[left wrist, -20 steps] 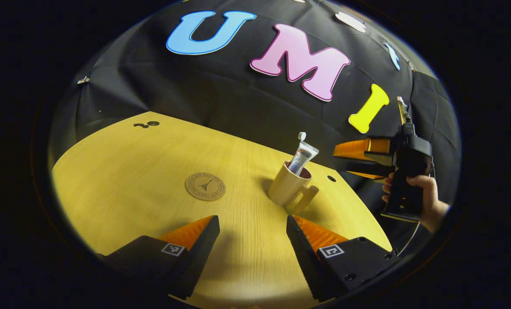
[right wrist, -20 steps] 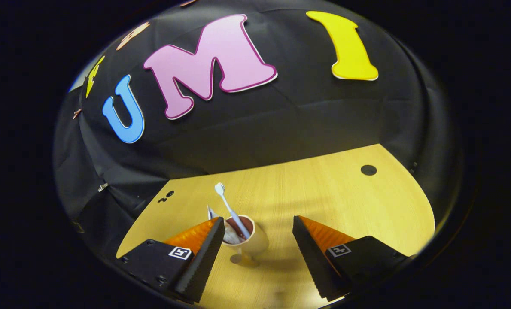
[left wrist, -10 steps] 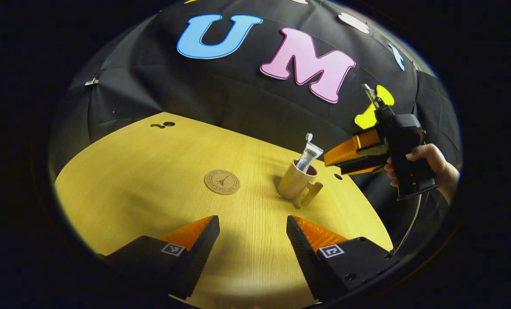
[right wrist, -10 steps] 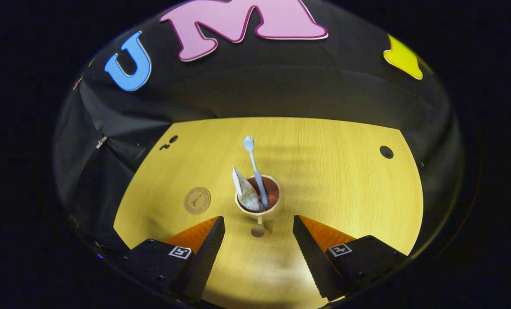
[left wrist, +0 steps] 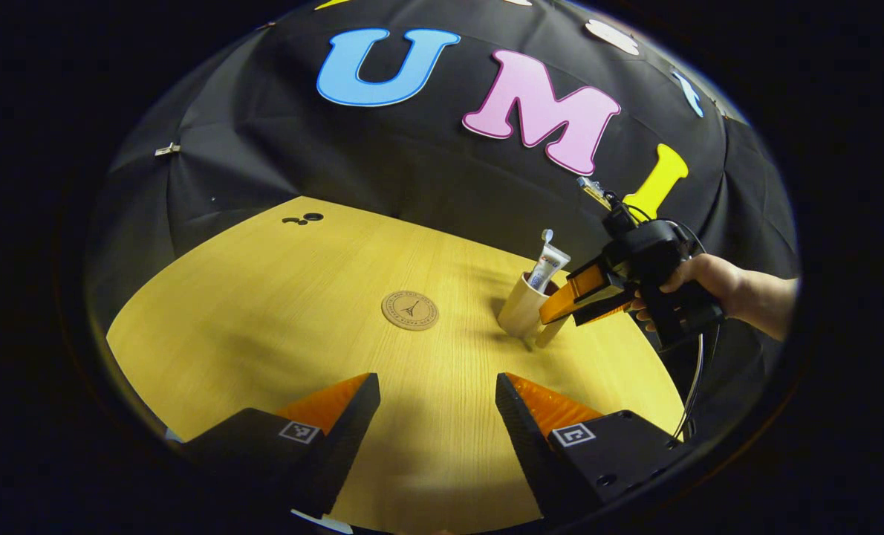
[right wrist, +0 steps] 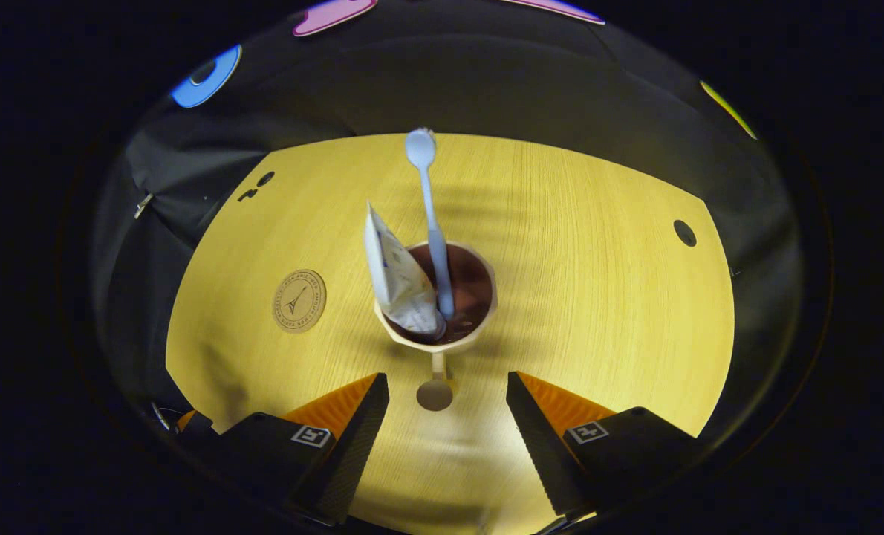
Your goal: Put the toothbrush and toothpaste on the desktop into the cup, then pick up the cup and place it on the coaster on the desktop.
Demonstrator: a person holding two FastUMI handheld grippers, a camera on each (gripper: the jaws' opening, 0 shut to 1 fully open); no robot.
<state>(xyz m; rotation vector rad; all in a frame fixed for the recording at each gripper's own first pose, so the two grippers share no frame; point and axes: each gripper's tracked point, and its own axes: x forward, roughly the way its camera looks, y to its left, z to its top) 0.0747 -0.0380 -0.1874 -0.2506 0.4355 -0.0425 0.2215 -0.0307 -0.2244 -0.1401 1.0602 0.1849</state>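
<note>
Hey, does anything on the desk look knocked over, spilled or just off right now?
Nothing stands out. The cup stands upright on the desktop, with the toothbrush and toothpaste leaning inside it. The coaster lies flat and bare beside it. The right gripper is open, with the cup's handle between its fingers.

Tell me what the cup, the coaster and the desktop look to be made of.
Cup: probably glazed ceramic, with a smooth cream outside and dark glossy inside. Coaster: likely cork or wood, a matte tan disc with a dark printed or burnt motif. Desktop: wood or wood-look laminate, showing fine straight grain lines.
</note>
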